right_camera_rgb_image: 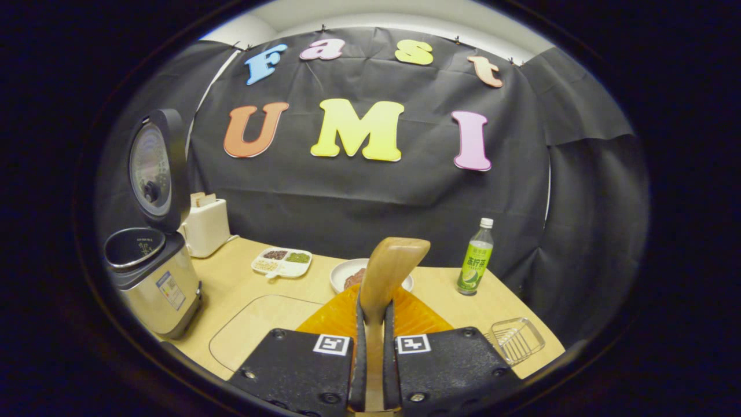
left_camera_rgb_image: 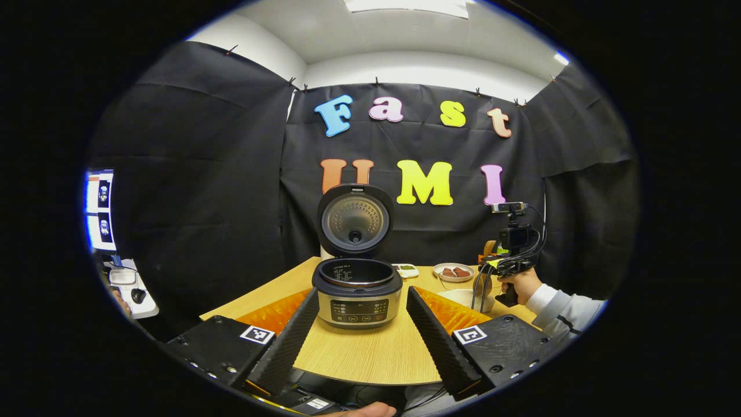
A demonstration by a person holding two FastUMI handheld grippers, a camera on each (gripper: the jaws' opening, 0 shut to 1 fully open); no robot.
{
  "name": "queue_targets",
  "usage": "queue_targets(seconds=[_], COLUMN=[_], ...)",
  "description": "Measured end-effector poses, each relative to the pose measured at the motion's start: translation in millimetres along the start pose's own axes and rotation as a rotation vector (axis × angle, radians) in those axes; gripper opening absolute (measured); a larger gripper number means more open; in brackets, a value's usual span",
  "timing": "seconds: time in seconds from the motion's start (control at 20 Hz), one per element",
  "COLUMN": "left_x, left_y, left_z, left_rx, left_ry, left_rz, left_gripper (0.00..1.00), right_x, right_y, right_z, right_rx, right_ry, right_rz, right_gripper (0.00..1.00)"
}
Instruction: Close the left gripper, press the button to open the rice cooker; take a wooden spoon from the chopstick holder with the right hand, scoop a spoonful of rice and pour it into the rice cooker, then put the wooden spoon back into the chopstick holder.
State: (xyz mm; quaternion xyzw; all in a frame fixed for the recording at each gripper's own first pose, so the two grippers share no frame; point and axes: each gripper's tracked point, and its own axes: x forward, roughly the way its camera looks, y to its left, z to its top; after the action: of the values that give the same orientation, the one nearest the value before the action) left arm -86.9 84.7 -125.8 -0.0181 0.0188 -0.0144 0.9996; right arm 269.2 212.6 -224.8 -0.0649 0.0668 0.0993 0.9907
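Note:
The rice cooker [left_camera_rgb_image: 357, 295] stands on the wooden table straight ahead of my left gripper [left_camera_rgb_image: 363, 341], its lid [left_camera_rgb_image: 354, 220] raised upright and the dark inner pot showing. The left gripper is open, a finger [left_camera_rgb_image: 289, 341] on each side of the cooker's front, touching nothing. Farther right, a hand [left_camera_rgb_image: 521, 285] holds my right gripper [left_camera_rgb_image: 509, 263] above a white bowl [left_camera_rgb_image: 460, 298]. In the right gripper view, my right gripper [right_camera_rgb_image: 373, 310] is shut on the wooden spoon [right_camera_rgb_image: 393, 263], which sticks up between the fingers. The open cooker [right_camera_rgb_image: 153, 278] stands at the left.
A white toaster [right_camera_rgb_image: 205, 226] sits behind the cooker. A divided dish of beans [right_camera_rgb_image: 282, 262], a plate with reddish food [right_camera_rgb_image: 344, 273], a green bottle [right_camera_rgb_image: 476, 258] and a clear basket [right_camera_rgb_image: 515, 339] stand on the table [right_camera_rgb_image: 231, 284]. A clear mat [right_camera_rgb_image: 255, 327] lies near the front.

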Motion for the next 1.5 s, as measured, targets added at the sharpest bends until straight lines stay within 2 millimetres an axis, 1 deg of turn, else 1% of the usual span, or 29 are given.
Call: queue_targets(seconds=[0.2,0.35,0.45,0.7,0.85,0.95,1.15,1.2,1.25,1.35,1.5], left_x=[0,1,1,2,4,4,4,4,5,6,7], left_y=[4,5,7,13,14,14,14,15,15,14,9], left_z=[-6,-6,-9,-17,-21,-21,-23,-25,-25,-24,-22], left_rx=[-0.008,-0.02,-0.034,-0.055,-0.055,-0.052,-0.037,-0.035,-0.035,-0.044,-0.055], left_ry=[0.014,0.018,0.022,0.039,0.052,0.056,0.06,0.061,0.063,0.065,0.067], left_rz=[0.006,0.006,0.008,0.021,0.023,0.021,0.02,0.021,0.023,0.024,0.016], left_gripper=[0.97,0.97,0.97,0.95,0.95,0.95,0.95,0.94,0.95,0.95,0.95], right_x=[-6,-9,-11,-16,-17,-15,-4,-4,-4,-5,-6], right_y=[22,31,40,61,69,66,47,43,39,27,12], right_z=[-4,-7,-9,-13,-14,-16,-25,-26,-28,-30,-22], right_rx=[0.03,0.038,0.075,0.203,0.398,0.57,0.826,0.897,0.955,1.036,1.085], right_ry=[0.007,0.016,0.026,0.042,0.078,0.108,0.161,0.174,0.18,0.186,0.145], right_rz=[0.045,0.057,0.084,0.162,0.233,0.261,0.26,0.265,0.268,0.25,0.236], right_gripper=[0.16,0.17,0.17,0.17,0.17,0.17,0.16,0.19,0.16,0.16,0.16])
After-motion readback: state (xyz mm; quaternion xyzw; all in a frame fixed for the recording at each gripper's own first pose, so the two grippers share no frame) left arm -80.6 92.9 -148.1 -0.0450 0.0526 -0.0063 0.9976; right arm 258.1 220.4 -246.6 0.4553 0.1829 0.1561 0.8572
